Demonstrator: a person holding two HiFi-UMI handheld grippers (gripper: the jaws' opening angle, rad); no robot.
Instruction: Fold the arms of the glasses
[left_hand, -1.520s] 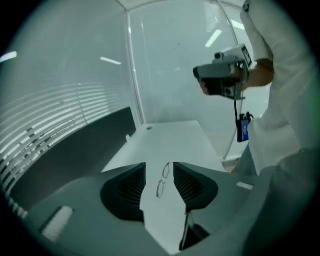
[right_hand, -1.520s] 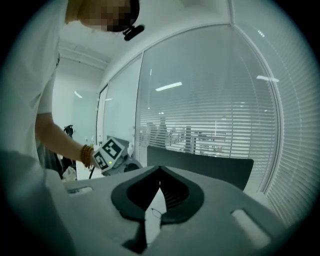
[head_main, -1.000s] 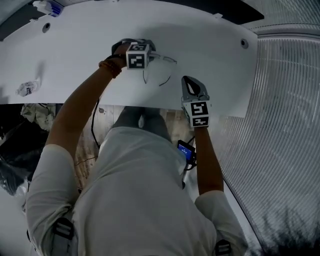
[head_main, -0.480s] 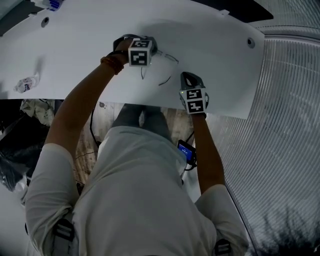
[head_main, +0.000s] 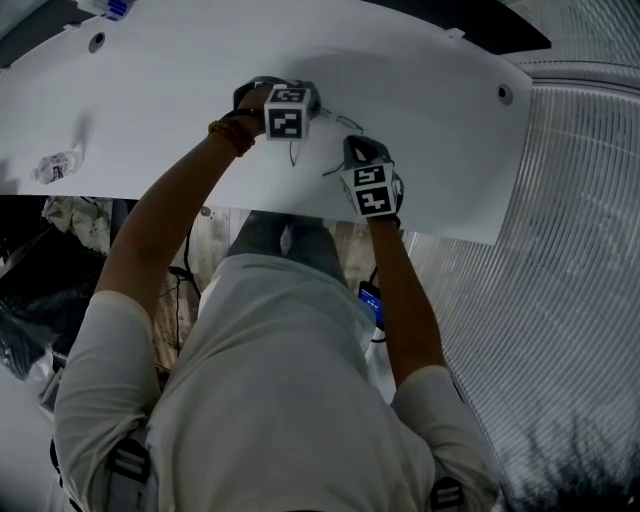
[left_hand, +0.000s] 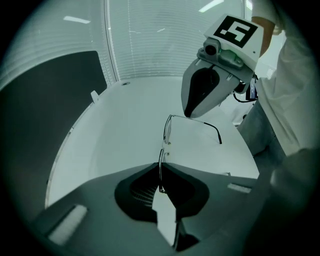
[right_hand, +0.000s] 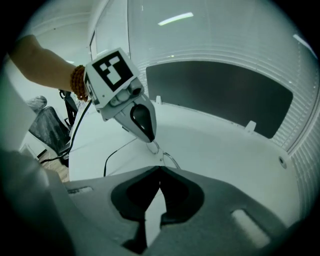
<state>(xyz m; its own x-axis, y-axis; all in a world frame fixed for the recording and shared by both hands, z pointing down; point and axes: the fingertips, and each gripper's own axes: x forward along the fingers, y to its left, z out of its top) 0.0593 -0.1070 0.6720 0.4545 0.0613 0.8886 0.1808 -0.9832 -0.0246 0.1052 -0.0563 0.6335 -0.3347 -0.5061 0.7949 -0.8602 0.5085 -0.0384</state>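
Note:
Thin wire-rimmed glasses (head_main: 345, 122) lie on the white table (head_main: 180, 90) with both arms swung out. My left gripper (head_main: 308, 108) is shut on the frame near one lens; in the left gripper view the rim (left_hand: 161, 170) runs between the closed jaws (left_hand: 161, 167), and the far arm (left_hand: 202, 125) stretches right. My right gripper (head_main: 350, 142) hovers close over the other side of the glasses, its tip (left_hand: 189, 115) just above that arm's hinge. In the right gripper view its jaws (right_hand: 160, 170) meet with nothing between them, the lens rim (right_hand: 172, 161) just ahead, and the left gripper (right_hand: 150, 141) beyond.
The table's near edge (head_main: 430, 232) runs just under my right hand. A crumpled wrapper (head_main: 55, 165) lies at the far left of the table. Cable holes (head_main: 504, 95) pierce the top. A chair and cables (right_hand: 50, 127) stand off the table's side.
My right gripper has come down and in toward the glasses from the table's near edge. The left gripper has stayed at the frame.

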